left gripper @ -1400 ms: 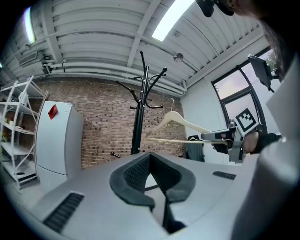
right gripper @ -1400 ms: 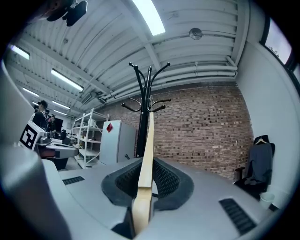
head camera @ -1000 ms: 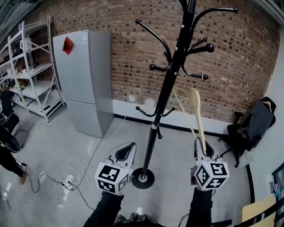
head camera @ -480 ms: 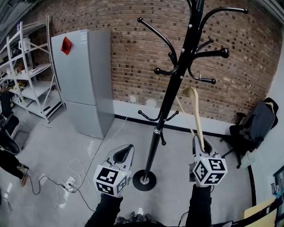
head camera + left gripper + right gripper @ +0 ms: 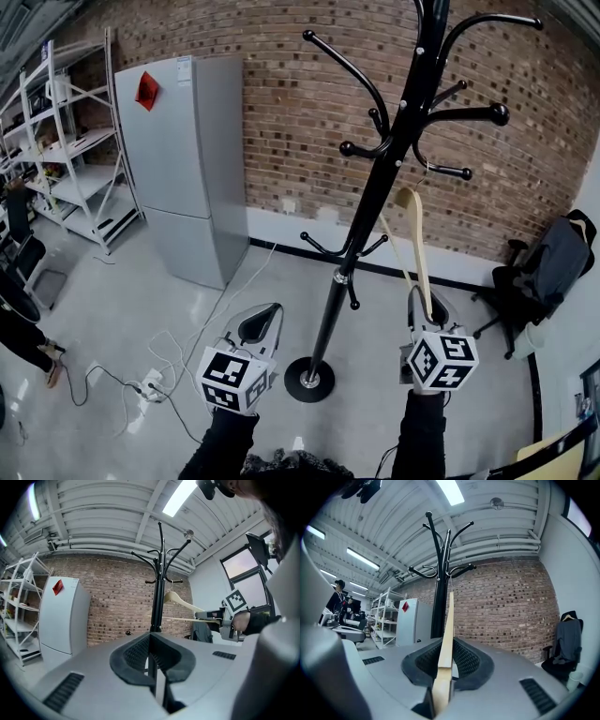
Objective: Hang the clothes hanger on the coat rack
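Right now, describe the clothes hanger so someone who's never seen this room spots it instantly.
Find the brick wall; in front of it stands a tall black coat rack. Just right of its pole, a slim clothes hanger slants upward, its lower end clamped in the right tongs. It is the only pale wooden piece among black metal pegs.

Industrial lab or workshop: bare brick wall (image 5: 281, 141), metal shelving (image 5: 70, 150), grey fridge (image 5: 183, 169), ceiling strip lights (image 5: 451, 491), exposed pipes (image 5: 501, 543)
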The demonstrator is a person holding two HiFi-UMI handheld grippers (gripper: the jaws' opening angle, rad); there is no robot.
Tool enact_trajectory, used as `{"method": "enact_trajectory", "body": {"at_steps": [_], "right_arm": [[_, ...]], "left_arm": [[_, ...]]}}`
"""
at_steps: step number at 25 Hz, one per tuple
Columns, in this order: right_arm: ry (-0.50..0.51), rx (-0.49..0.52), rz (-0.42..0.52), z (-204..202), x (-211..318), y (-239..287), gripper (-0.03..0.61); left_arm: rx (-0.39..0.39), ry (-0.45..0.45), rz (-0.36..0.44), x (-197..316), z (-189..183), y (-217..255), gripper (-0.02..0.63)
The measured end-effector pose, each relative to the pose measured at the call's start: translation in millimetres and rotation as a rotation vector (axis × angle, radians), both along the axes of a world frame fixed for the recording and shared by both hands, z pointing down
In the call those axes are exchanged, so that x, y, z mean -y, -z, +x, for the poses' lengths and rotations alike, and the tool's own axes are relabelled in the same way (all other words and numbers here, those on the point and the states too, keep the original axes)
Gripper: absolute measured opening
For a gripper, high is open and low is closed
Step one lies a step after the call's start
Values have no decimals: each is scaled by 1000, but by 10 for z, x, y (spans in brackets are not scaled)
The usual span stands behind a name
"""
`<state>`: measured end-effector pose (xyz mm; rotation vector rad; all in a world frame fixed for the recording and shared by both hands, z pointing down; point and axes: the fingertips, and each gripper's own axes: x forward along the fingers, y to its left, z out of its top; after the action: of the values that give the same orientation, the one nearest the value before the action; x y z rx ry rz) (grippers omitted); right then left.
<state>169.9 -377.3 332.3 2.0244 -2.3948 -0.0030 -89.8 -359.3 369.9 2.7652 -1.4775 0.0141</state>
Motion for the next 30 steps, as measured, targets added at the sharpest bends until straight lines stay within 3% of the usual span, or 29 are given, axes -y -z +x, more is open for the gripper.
{"method": "enact_trajectory", "body": {"at_steps": [13,18,26,30], "right_arm": [[9,-20,41,-14,-12,76,55],[11,-71,65,-31,-121,172,145],[-9,-95,158,79,-595,415,172],[-28,-49,214,218,-859,528,170]], "left_arm": [[4,-12,-1,-49,17,18,3],[8,-27,2,-77,87,53,3],[13,-61,15,-205,259,52,3],[13,-81,21,-312,402,75,3]]}}
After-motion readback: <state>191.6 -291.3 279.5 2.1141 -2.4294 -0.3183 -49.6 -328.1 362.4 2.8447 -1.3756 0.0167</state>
